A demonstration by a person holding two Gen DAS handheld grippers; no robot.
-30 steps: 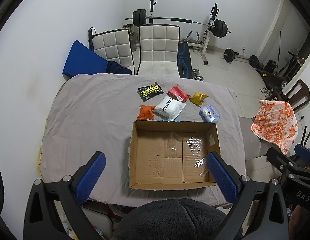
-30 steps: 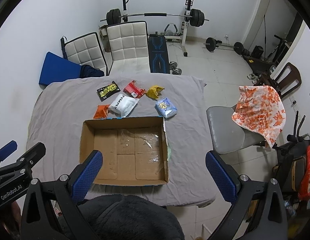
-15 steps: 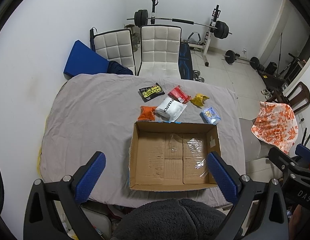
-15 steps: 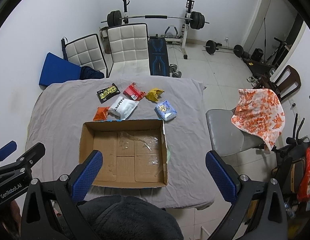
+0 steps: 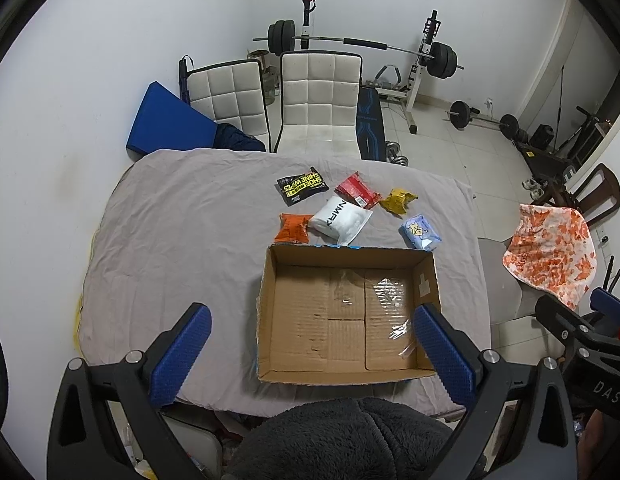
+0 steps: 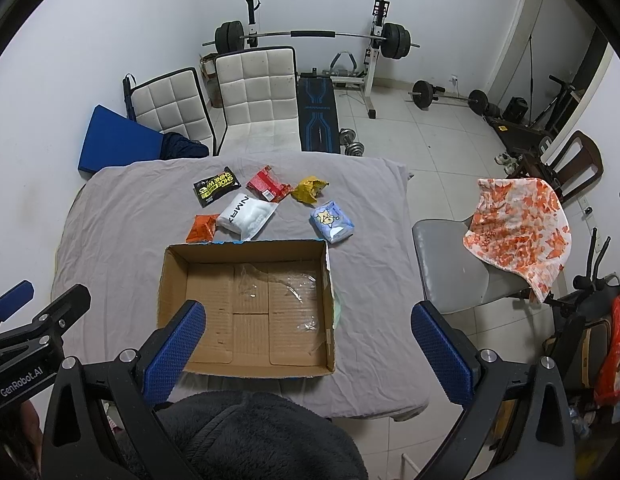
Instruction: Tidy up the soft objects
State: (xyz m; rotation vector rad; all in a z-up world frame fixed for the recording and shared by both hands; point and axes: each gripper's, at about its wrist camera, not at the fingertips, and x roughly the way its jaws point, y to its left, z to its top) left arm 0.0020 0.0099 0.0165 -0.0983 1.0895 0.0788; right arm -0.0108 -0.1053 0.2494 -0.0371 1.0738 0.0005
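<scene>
Cardboard box [image 5: 345, 316] empty on grey-sheeted table [image 5: 182, 240], six soft packets just beyond its far wall, white pouch [image 5: 341, 220] nearest, left gripper [image 5: 310, 356] and right gripper [image 6: 306, 354] both wide apart, holding nothing

Home gym room, barbell rack [image 5: 361, 46] (loaded), dumbbells [image 6: 351, 142], chairs [image 5: 317, 108]

Six packets [image 5: 341, 221] lie behind box [image 5: 270, 308] on table [image 5: 170, 240].

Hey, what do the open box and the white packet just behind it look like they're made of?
The box looks like plain brown corrugated cardboard, matte, with ribbed lines and shiny clear tape on its floor. The white packet seems to be soft plastic film: it is faintly glossy and puffy, with printed lettering.
</scene>
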